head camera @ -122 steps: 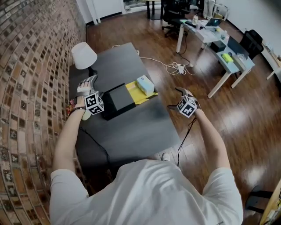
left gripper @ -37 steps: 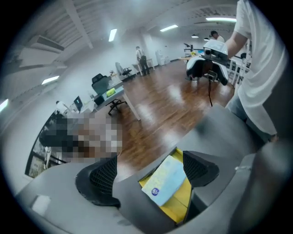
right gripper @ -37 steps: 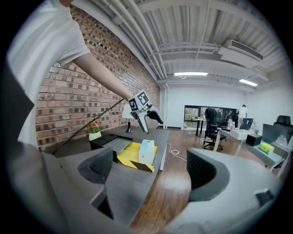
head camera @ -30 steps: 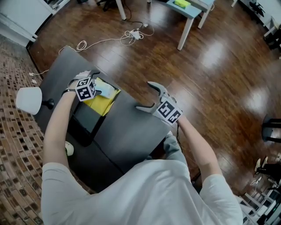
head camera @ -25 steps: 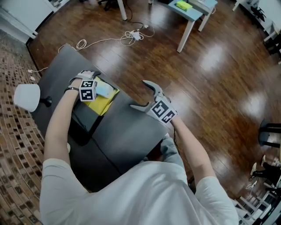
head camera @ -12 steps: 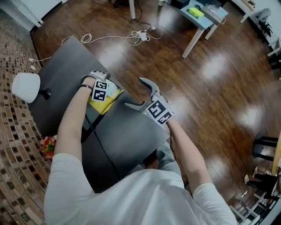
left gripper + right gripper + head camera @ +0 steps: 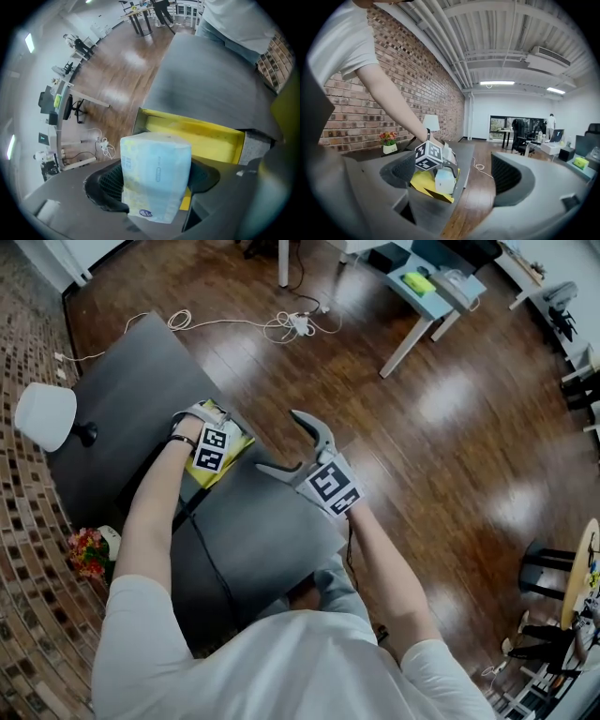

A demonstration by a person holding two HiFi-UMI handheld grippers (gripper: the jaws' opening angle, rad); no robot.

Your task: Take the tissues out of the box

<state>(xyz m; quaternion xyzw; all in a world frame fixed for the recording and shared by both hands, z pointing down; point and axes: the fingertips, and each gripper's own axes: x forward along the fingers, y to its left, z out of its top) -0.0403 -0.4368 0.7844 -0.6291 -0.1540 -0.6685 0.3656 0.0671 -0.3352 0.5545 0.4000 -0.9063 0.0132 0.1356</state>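
Observation:
A pale blue tissue pack (image 7: 155,176) stands upright in a yellow box (image 7: 197,138) on the black table (image 7: 253,531). My left gripper (image 7: 154,185) points steeply down into the box. Its jaws have just been closing, and both pads now press on the pack's sides. In the head view my left gripper (image 7: 208,425) covers most of the pack above the yellow box (image 7: 231,454). My right gripper (image 7: 289,444) hovers open and empty over the table's right edge. Its own view shows the tissue pack (image 7: 444,180) under the left gripper's marker cube (image 7: 429,155), beyond my open right gripper (image 7: 454,177).
A white lamp (image 7: 44,415) stands at the table's far left and a small flower pot (image 7: 84,552) near the brick wall. The wooden floor to the right holds a coiled cable (image 7: 291,326) and a desk (image 7: 427,292).
My left gripper has come down into the yellow box around the tissue pack. The right gripper has drifted a little and stays open.

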